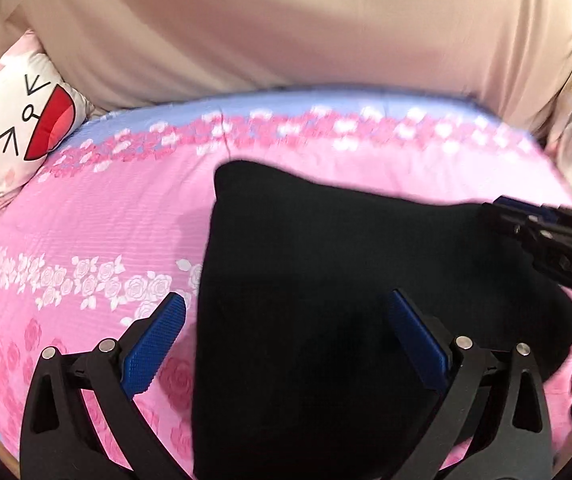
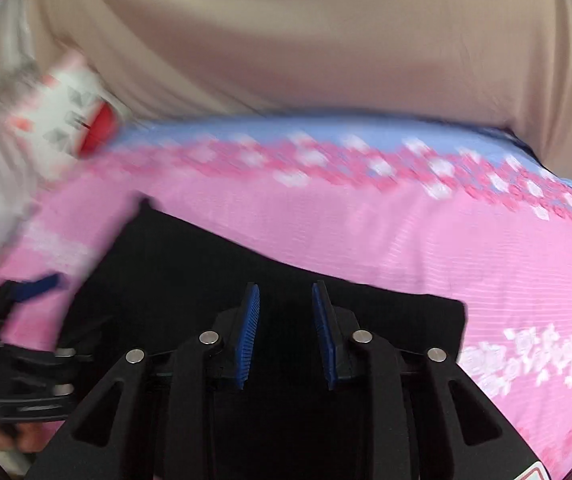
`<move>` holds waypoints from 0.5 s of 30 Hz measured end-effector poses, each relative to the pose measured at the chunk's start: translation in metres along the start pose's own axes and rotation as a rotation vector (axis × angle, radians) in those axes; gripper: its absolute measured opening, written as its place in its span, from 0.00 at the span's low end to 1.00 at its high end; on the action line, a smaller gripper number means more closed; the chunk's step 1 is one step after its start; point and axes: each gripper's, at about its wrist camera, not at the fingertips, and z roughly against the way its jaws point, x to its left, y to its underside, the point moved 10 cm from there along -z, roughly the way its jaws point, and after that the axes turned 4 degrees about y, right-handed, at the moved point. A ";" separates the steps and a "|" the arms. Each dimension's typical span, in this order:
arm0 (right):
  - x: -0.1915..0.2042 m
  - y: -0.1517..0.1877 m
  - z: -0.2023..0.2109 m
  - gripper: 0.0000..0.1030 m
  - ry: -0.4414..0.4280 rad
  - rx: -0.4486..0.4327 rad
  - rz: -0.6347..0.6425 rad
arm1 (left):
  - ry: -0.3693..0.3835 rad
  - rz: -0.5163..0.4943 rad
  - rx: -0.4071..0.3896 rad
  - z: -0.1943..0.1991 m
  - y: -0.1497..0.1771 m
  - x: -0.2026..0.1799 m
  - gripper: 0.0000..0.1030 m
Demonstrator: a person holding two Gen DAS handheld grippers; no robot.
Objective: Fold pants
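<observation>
Lying folded, black pants [image 1: 346,300] sit under the wide-spread left tool [image 1: 286,340]; right tool [image 2: 286,336] seemingly narrow, empty.

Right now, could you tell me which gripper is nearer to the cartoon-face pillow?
Left. The left gripper straddles the black pants' pillow-side edge; the right gripper sits farther from the pillow.

Bright even indoor light, heavy fisheye bending, dark vignetted corners, right view motion-blurred

Bed [image 1: 97,208] under pink rose-print sheet with blue band along far edge; black folded pants [image 1: 326,300] lying mid-sheet, white cartoon-face cushion [image 1: 25,120] at far-left corner.
</observation>
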 end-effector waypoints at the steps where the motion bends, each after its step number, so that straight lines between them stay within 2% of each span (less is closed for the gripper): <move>1: -0.013 0.001 -0.011 0.08 -0.059 0.006 -0.067 | -0.005 -0.005 0.019 -0.010 0.003 -0.001 0.96; 2: -0.021 0.001 -0.011 0.00 -0.103 0.009 -0.137 | 0.013 0.003 0.037 -0.020 0.005 -0.001 0.96; 4: -0.027 -0.002 0.004 0.00 -0.141 0.006 -0.215 | 0.058 0.062 0.052 -0.022 0.007 0.004 0.96; 5: -0.022 -0.004 0.014 0.03 -0.142 -0.016 -0.208 | 0.069 0.072 0.051 -0.018 0.007 0.005 0.96; 6: -0.010 -0.006 0.027 0.13 -0.151 -0.039 -0.174 | 0.078 0.077 0.044 -0.012 0.006 0.007 0.95; 8: 0.029 -0.006 0.048 0.13 -0.220 -0.061 -0.083 | 0.077 0.082 0.000 0.009 0.004 0.014 0.95; 10: 0.079 -0.004 0.053 0.13 -0.320 -0.039 0.009 | 0.037 0.080 -0.028 0.022 0.005 0.028 0.95; 12: 0.115 -0.003 0.045 0.13 -0.366 -0.016 0.078 | -0.018 0.063 -0.035 0.029 0.008 0.041 0.95; 15: 0.169 -0.009 0.008 0.12 -0.398 0.048 0.160 | -0.087 0.068 -0.027 0.031 0.016 0.064 0.95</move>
